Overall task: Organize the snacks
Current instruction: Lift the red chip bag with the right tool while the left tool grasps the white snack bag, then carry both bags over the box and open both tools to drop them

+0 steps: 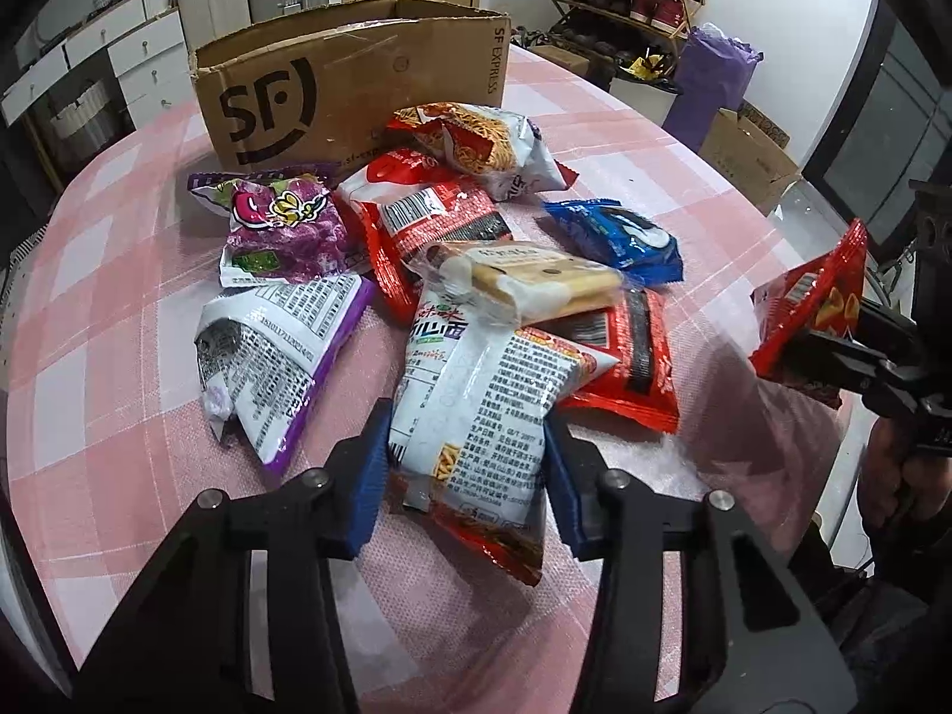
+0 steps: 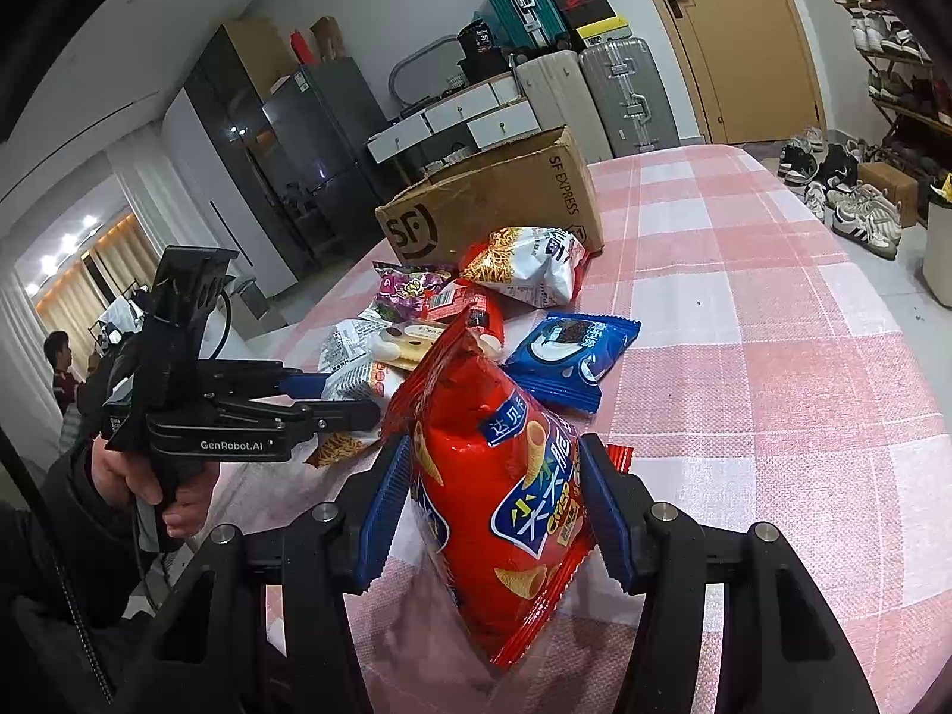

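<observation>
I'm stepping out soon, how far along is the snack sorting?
Early. Nothing is visibly packed; the cardboard box's inside is hidden. Right tongs hold a red crisp bag; left tongs straddle a white noodle packet. A pile remains, including the blue packet.

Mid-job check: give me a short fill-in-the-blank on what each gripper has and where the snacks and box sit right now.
1. The right gripper is shut on a ____ chip bag.
2. The left gripper has a white noodle packet between its ____ pads.
3. The cardboard box stands ____ the snack pile, on the far side of the table.
4. The tablecloth is checked white and ____.

Missing words: red; blue; behind; pink
</observation>
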Demonstrator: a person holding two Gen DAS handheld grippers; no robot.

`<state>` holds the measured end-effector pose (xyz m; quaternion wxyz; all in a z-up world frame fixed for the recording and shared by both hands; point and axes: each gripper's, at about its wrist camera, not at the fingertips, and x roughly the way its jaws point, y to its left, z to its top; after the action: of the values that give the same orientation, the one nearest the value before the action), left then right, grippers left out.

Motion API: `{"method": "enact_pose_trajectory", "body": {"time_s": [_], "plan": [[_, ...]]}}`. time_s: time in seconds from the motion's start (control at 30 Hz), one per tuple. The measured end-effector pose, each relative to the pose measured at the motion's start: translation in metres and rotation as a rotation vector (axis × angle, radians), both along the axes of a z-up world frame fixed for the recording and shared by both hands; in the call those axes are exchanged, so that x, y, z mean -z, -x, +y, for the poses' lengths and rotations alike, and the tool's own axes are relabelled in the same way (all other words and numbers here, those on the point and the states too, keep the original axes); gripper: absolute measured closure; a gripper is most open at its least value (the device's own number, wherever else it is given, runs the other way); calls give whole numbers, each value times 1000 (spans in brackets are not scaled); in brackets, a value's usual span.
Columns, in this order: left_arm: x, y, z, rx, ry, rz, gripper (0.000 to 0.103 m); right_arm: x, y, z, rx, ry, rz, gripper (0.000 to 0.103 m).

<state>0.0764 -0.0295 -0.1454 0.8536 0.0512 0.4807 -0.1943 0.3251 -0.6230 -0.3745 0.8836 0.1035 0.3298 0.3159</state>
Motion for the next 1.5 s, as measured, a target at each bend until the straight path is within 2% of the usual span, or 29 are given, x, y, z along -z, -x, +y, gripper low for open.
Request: {"method": "enact_pose_trajectory", "body": {"time_s": [0.47,0.87,1.03,1.2,1.5], "plan": [[-14,28,23,-57,18,-27,60,-14,10,7,2,15,-36,46],[-49,46,54,-100,63,-103,60,-33,1,19,-13,0,-40,46],[-58,38,58,-110,148,-113,60,-45,-7,27,2,7,-61,46],[-74,29,47,-94,162,-143,60,-58,-17,32,1,13,-83,46],[-105,-15,55,-141,192,-161,60,-85,-56,39,-3,-10,-109,46]]}}
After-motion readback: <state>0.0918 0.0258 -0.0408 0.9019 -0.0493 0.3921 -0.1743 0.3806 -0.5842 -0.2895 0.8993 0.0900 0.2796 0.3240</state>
